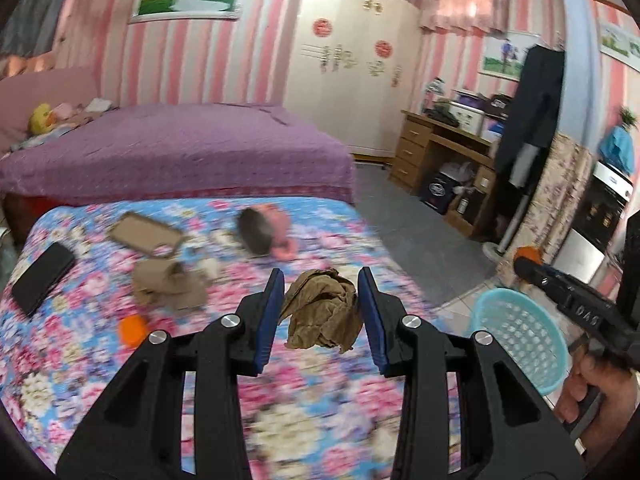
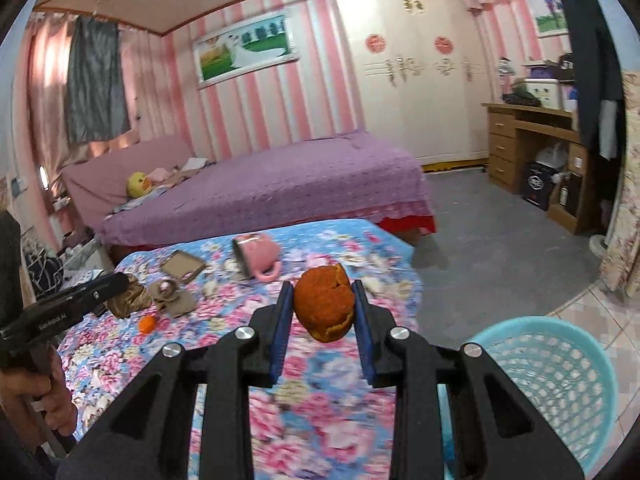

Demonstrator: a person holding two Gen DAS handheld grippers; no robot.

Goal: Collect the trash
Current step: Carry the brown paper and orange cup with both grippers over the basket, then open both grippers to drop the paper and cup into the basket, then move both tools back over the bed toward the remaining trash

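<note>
My left gripper [image 1: 321,280] is shut on a crumpled brown paper wad [image 1: 322,314], held above the floral table cover [image 1: 320,392]. My right gripper [image 2: 324,290] is shut on an orange peel [image 2: 323,306], lifted over the same cover [image 2: 320,408]. A light blue mesh basket [image 2: 556,376] stands on the floor at the lower right, and it shows in the left wrist view as the basket [image 1: 520,344] beside the right gripper's body [image 1: 576,300]. Brown cardboard scraps [image 1: 168,286] and a small orange piece [image 1: 133,330] lie on the cover.
A pink mug [image 2: 256,256] lies tipped on the cover near a flat cardboard tray [image 1: 146,232] and a black phone [image 1: 42,276]. A purple bed [image 2: 272,184] stands behind, with a wooden desk [image 2: 532,148] at the right. A hand [image 1: 592,392] grips the right tool.
</note>
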